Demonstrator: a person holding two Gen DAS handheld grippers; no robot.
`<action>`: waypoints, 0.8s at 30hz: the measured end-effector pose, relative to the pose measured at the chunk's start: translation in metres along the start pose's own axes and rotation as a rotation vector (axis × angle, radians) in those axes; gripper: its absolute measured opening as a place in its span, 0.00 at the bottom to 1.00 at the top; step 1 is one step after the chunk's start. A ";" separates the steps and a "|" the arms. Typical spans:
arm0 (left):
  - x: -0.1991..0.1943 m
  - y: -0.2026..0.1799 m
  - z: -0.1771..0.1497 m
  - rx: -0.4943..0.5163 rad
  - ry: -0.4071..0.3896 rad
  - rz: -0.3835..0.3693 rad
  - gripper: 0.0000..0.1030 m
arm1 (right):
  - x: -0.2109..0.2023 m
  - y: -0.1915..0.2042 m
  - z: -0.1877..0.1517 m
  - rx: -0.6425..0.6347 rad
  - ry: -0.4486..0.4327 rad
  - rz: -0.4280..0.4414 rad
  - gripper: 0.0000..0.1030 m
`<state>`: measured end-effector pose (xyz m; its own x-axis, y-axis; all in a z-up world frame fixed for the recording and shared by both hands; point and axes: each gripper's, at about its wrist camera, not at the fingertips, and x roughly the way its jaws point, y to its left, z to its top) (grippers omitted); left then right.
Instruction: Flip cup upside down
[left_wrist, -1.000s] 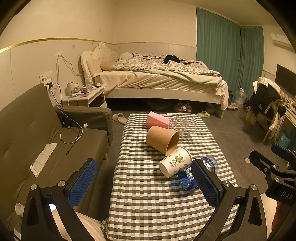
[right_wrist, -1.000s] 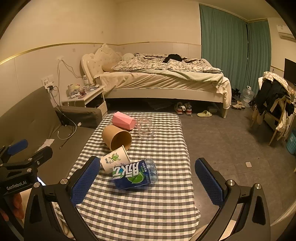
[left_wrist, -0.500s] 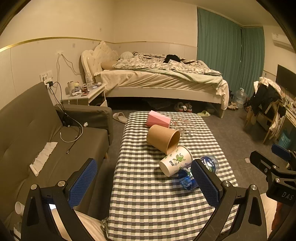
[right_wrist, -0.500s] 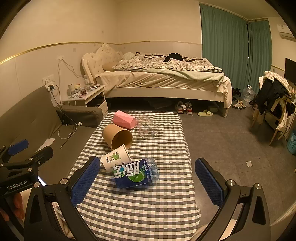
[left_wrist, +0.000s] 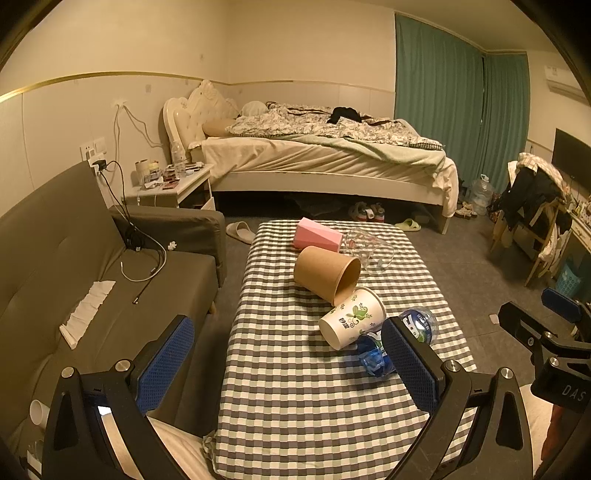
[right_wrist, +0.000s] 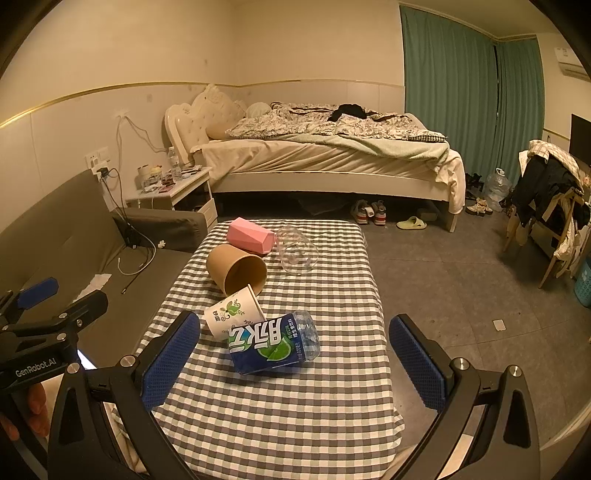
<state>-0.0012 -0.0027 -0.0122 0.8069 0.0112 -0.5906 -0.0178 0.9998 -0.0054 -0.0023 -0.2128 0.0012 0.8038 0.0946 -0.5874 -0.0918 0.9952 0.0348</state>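
One white cup (left_wrist: 351, 318), leaf-printed, lies tipped sideways, seemingly empty.

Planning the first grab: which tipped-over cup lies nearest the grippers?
The white paper cup with green leaf print, beside the blue-labelled bottle; the brown, pink and clear ones lie farther back.

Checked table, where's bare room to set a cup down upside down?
Bare cloth lies on the table's near end, this side of the blue bottle, and along its right edge. The far left is crowded: pink cup, brown cup, clear cup, white cup.
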 end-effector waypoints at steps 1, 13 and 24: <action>0.000 0.000 0.000 -0.001 0.000 0.000 1.00 | 0.000 0.000 0.000 0.000 0.000 0.001 1.00; 0.001 0.003 -0.005 -0.004 0.005 -0.001 1.00 | 0.003 -0.002 0.000 0.005 0.005 0.011 1.00; 0.016 0.007 0.007 -0.020 0.038 0.004 1.00 | 0.010 -0.002 0.006 -0.004 0.021 0.024 1.00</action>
<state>0.0158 0.0048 -0.0161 0.7840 0.0147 -0.6206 -0.0335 0.9993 -0.0187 0.0099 -0.2132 0.0000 0.7886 0.1175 -0.6036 -0.1130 0.9926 0.0455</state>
